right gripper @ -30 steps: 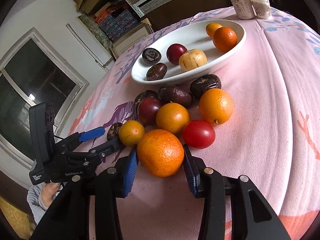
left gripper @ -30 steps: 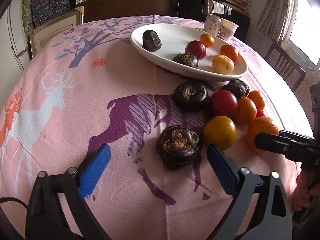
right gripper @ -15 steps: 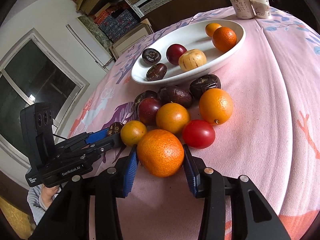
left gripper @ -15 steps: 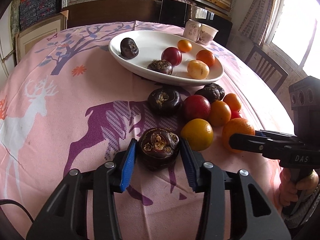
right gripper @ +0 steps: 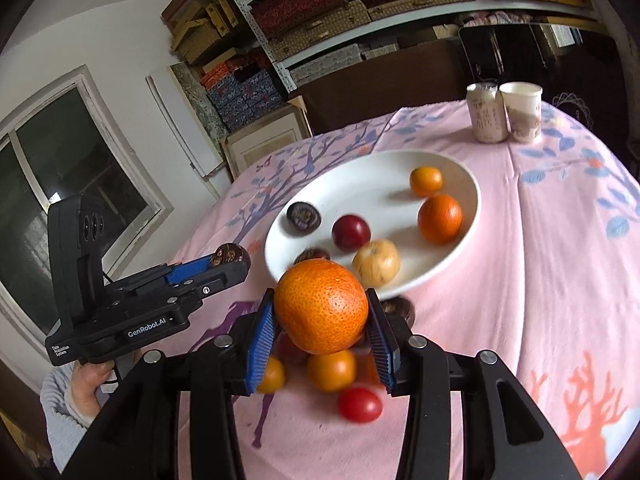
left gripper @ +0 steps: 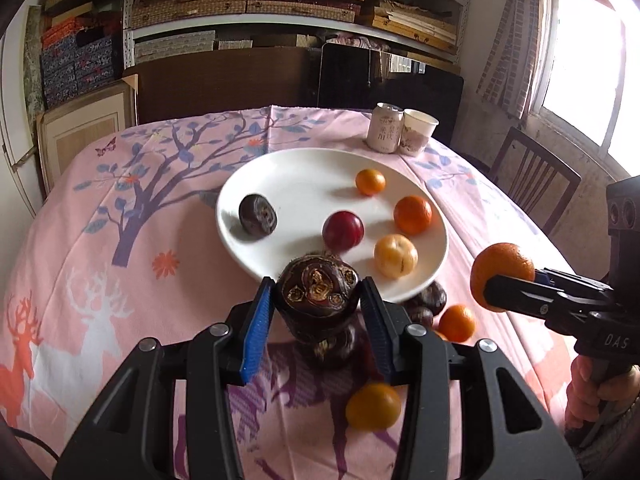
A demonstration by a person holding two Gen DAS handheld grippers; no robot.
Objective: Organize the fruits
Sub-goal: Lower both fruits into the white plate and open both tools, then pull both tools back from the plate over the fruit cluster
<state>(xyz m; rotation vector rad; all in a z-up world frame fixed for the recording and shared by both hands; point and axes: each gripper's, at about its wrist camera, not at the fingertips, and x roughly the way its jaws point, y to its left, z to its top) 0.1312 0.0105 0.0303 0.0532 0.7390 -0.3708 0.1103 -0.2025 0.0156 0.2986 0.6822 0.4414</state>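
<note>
We hold the dark fruit (left gripper: 318,292) in our left gripper (left gripper: 318,312) and the orange (right gripper: 322,306) in our right gripper (right gripper: 322,330), both at frame centre; next, we judge, carry them over the white plate (left gripper: 280,184) and release.

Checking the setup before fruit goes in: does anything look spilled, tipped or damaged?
Nothing stands out. The white plate sits flat, the can and paper cup stand upright, and the pink tablecloth looks dry.
</note>
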